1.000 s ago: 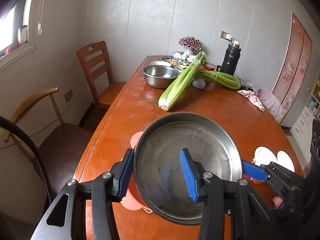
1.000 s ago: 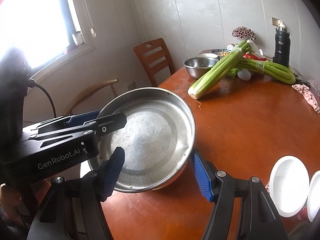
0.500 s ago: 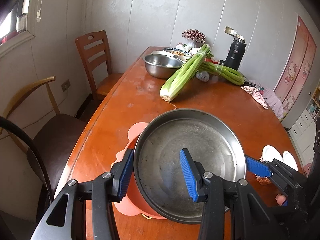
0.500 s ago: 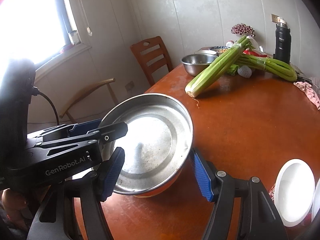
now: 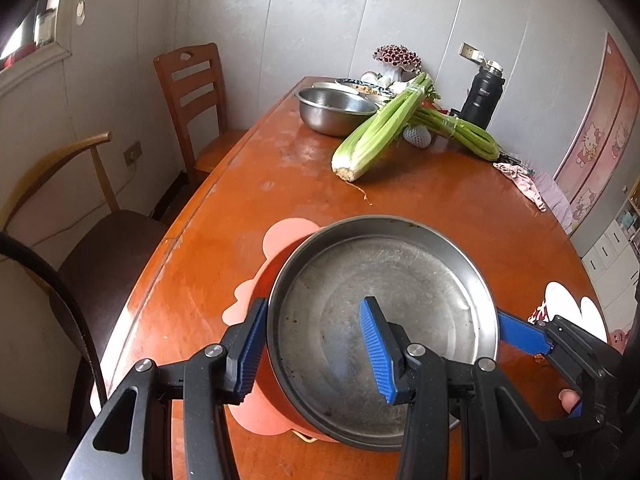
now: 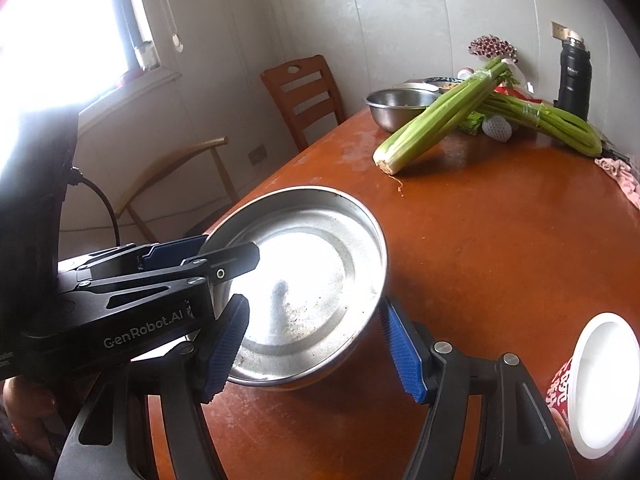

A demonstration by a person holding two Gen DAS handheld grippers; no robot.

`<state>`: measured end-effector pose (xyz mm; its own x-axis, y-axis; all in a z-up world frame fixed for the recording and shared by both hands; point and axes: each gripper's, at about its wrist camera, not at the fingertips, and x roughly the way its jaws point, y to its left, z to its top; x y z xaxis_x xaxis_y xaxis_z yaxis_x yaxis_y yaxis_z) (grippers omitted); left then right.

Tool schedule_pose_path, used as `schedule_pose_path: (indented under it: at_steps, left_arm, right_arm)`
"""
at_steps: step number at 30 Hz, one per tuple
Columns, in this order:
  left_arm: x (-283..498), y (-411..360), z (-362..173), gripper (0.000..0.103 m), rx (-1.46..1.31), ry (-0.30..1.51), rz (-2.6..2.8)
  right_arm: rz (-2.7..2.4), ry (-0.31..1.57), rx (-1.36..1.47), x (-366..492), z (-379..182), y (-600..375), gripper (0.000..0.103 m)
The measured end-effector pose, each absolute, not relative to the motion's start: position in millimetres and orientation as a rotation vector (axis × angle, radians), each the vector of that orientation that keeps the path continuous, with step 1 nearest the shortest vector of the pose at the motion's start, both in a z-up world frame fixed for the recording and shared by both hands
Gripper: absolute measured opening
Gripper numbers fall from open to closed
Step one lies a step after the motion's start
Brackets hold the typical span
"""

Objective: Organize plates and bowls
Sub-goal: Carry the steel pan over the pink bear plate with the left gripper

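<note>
Orange table (image 5: pixel 420 200), chairs at left edge. Steel pan (image 5: pixel 384 320) sits over pink bowl (image 5: pixel 276 248), near front edge. Left gripper (image 5: pixel 316 344) clamped on pan rim; right gripper (image 6: pixel 316 348) clamped on opposite rim. Risk: uneven release tips pan off bowl.

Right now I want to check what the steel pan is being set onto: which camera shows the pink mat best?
The left wrist view. The pink mat with its scalloped edge sticks out from under the steel pan on the far and near left. In the right wrist view the pan and left gripper hide the mat completely.
</note>
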<state>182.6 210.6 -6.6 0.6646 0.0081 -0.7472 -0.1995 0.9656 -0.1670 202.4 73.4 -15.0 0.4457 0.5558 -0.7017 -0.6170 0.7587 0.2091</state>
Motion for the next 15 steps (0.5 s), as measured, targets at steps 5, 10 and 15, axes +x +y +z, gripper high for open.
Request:
schedule_pose_path:
  at_steps: [5,10,15]
  left_arm:
    - [184,212,-14,0.046,-0.249,0.848,0.121]
    - [185,215,-17,0.046,-0.257,0.848,0.120]
    - [185,215,-20,0.046,-0.260,0.854,0.122]
  right_arm:
    - [0.728,0.838,-0.092,203,-20,76,0.070]
    - [0.723,0.843,-0.110,204,-24,79,0.070]
    - [0.726,0.854,-0.119,205,-29,82,0.070]
